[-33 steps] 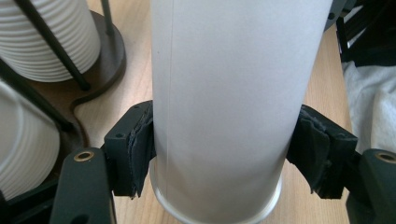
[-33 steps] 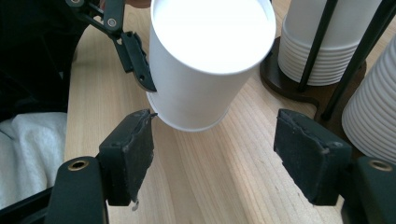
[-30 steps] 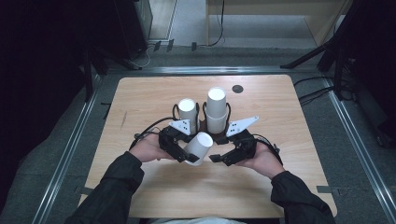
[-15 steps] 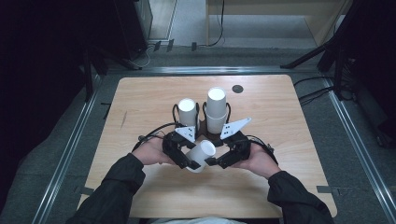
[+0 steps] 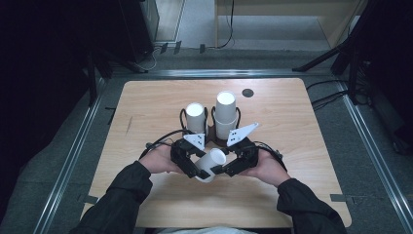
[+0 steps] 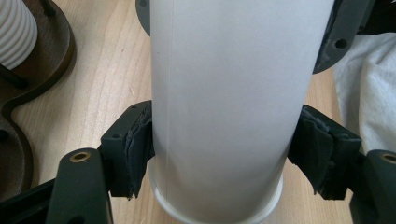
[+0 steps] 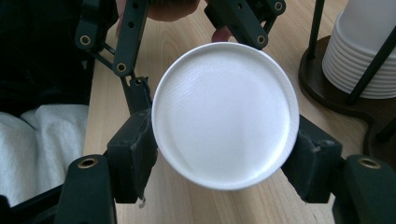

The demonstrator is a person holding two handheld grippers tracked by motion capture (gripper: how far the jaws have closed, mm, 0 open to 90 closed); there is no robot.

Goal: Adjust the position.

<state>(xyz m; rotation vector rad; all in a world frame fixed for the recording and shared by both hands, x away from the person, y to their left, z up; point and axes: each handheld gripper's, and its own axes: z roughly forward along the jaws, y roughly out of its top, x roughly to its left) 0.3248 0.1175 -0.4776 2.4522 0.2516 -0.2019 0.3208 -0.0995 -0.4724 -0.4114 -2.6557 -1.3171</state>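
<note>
You are working at a wooden table (image 5: 146,112), your forearms coming in from its near edge and both hands meeting just in front of the dark cup holder (image 5: 210,130) at its middle. That holder is carrying two stacks of white cups, the shorter stack (image 5: 196,117) on the left and the taller stack (image 5: 226,114) on the right. Just on your side of it, you are holding a single white paper cup (image 5: 210,165) between the two grippers, lifted off the wood and lying tilted with its closed base pointing up toward the holder.

Your left gripper (image 6: 219,156) is gripping the cup's side wall, its pads pressing on the body just above the rolled rim. Your right gripper (image 7: 224,161) is facing the round base of the same cup; its jaws have just been closing, and the pads are now sitting against the cup's edge on both sides. A small dark disc (image 5: 248,92) is lying near the table's far edge, well apart from the cups.
</note>
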